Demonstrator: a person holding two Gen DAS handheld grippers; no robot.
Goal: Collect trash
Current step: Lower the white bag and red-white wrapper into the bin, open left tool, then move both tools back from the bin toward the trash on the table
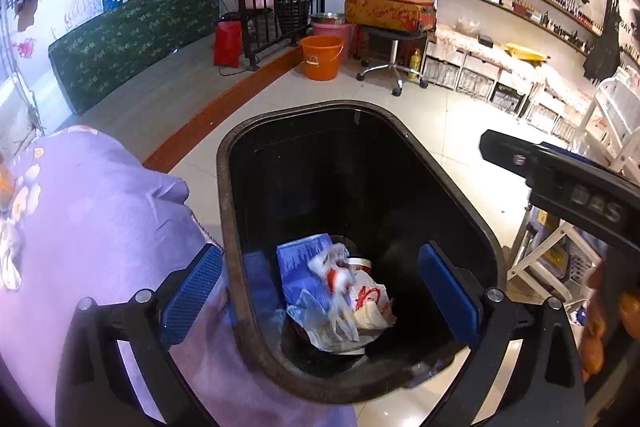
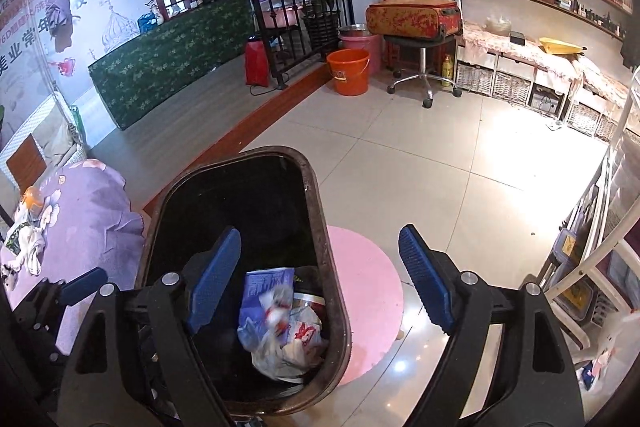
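Bin (image 1: 360, 131), black, open-topped, standing on the tiled floor (image 1: 436, 115); taken as landmark for all entries below.

Contents: trash lying at the bottom of the bin, namely a blue printed packet (image 1: 300, 263), a white plastic bag with red print (image 1: 366, 301), clear crumpled film beside it, and a dark round container partly hidden beneath. All of it is well below the rim.

Left hand-held gripper (image 1: 320, 295): held above the near end of the bin, jaws spread wide, nothing between the blue pads (image 1: 192, 291). One pad is seen outside the rim, over the purple floral cloth (image 1: 88, 211); the other over the interior.

Right hand-held gripper (image 2: 320, 279): also wide and empty, poised over the bin's right rim, one pad above the interior, the other above the pink round mat (image 2: 372, 303) lying just beside the bin.

Step in hand, as judged: deposit appears complete, both tools being empty over the bin; otherwise a reach into it is being prepared. Which of the two cannot be told.

Next move, as judged: if more trash is to be gathered, the tools are to be lifted away from the bin and turned toward the cloth-covered surface left of it, where small items (image 2: 28, 247) are visible; their nature cannot be made out.
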